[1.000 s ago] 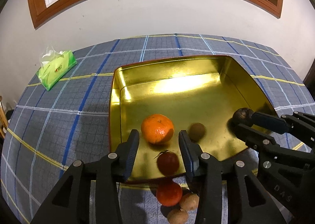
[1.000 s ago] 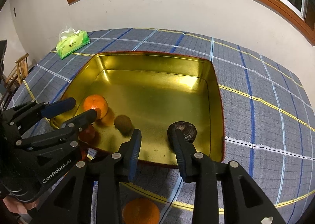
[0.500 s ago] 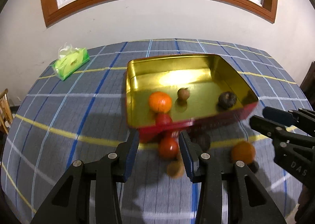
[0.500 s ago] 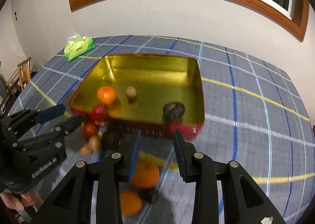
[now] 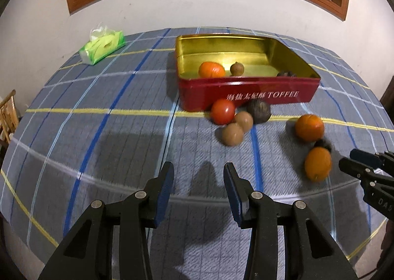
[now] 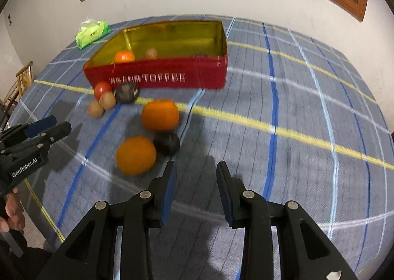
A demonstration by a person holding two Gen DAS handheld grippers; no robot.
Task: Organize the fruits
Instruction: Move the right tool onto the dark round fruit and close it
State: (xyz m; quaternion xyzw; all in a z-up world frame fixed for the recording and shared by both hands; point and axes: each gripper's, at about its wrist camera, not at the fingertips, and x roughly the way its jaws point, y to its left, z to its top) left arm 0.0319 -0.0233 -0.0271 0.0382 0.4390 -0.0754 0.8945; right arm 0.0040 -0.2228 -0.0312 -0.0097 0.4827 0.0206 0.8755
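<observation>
Dark fruit point(image 5: 286, 74) half hidden behind tin wall point(image 5: 248, 92), Chinese lettering blurred, right gripper point(image 5: 354, 160) cut by edge.

the left gripper point(image 5: 198, 174) is matte black plastic, its two fingers point(image 5: 165, 187) lined with dark blue pads; round silver screws sit at the linkage joints; the right gripper point(image 6: 195, 172) is built the same — black angular arms, blue pads, silver screw heads; white lettering "genrobot.ai" marks the left gripper's side in the right wrist view; a bare hand point(image 6: 11, 214) shows beneath it
</observation>
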